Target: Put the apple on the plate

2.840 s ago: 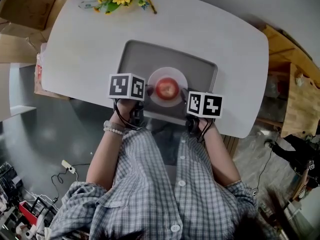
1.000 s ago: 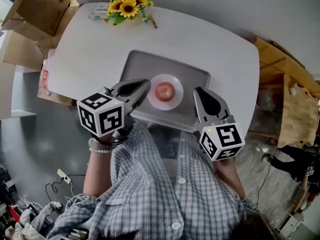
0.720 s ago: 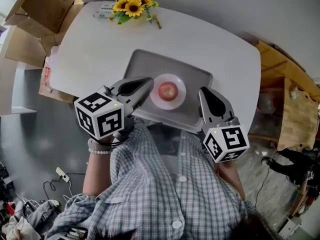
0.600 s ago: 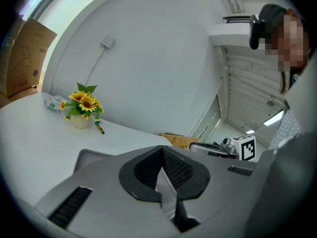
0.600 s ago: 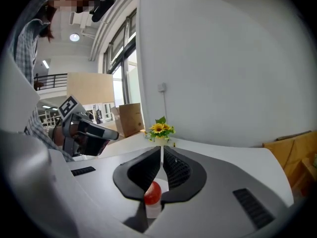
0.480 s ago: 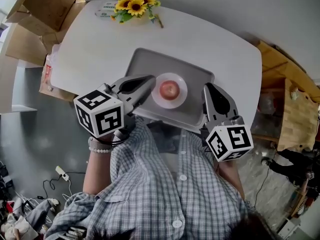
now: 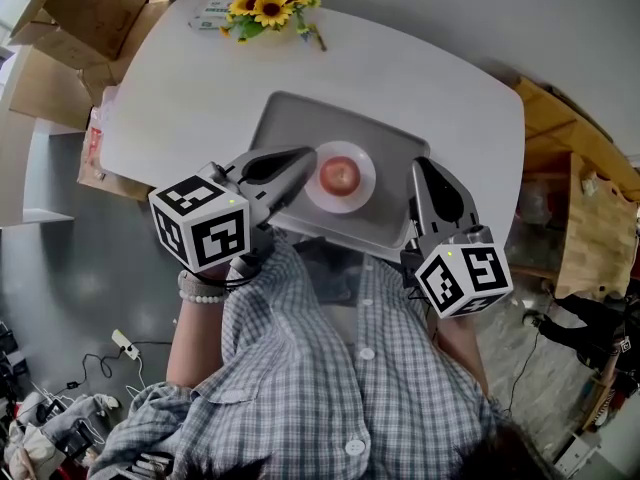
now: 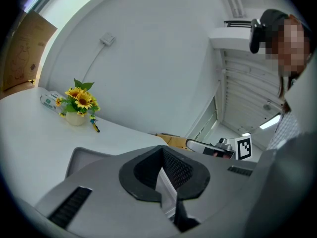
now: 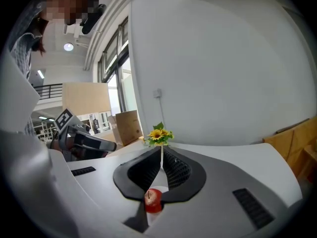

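Observation:
A red apple [image 7: 341, 174] rests on a small white plate [image 7: 362, 195], which lies on a grey tray [image 7: 290, 118] on the white table. My left gripper [image 7: 311, 155] hangs shut and holds nothing; its tip is just left of the plate and above it. My right gripper [image 7: 420, 164] is also shut with nothing in it, to the right of the plate over the tray's edge. In the right gripper view the apple [image 9: 153, 200] and a strip of plate [image 9: 154, 218] show below the closed jaws [image 9: 161, 150]. The left gripper view shows its jaws [image 8: 162, 155] closed, with the apple hidden.
A sunflower bunch [image 7: 262, 3] stands at the table's far edge. Cardboard boxes [image 7: 80, 8] sit on the floor to the left, wooden furniture [image 7: 590, 198] to the right. The person's checked shirt fills the near side. Cables lie on the floor at lower left.
Both grippers have drawn back from the plate, where they flanked the apple, and risen toward the camera. The apple stays on the plate. Over the last second they hardly shifted.

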Demonstrator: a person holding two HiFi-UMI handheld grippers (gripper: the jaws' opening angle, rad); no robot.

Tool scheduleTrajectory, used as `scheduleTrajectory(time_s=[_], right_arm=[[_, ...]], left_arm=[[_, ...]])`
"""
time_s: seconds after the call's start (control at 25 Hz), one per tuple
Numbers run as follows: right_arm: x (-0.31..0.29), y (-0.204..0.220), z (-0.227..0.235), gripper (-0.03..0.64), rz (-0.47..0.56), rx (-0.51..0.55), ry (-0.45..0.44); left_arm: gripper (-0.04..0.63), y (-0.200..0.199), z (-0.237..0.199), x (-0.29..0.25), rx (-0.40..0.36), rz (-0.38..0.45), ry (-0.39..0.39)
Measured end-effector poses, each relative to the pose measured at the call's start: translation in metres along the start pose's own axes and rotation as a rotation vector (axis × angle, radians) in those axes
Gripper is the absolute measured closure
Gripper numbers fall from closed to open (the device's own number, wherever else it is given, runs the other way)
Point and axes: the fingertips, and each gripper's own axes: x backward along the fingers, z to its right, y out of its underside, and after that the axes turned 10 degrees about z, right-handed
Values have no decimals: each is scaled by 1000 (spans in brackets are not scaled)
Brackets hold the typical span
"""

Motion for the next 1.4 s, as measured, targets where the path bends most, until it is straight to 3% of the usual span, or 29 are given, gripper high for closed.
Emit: scheduleTrajectory(time_s=[1.4], right_arm=[[0, 5, -6, 589, -17, 17, -12]], left_arm=[[586, 3, 6, -2, 7, -3, 17]])
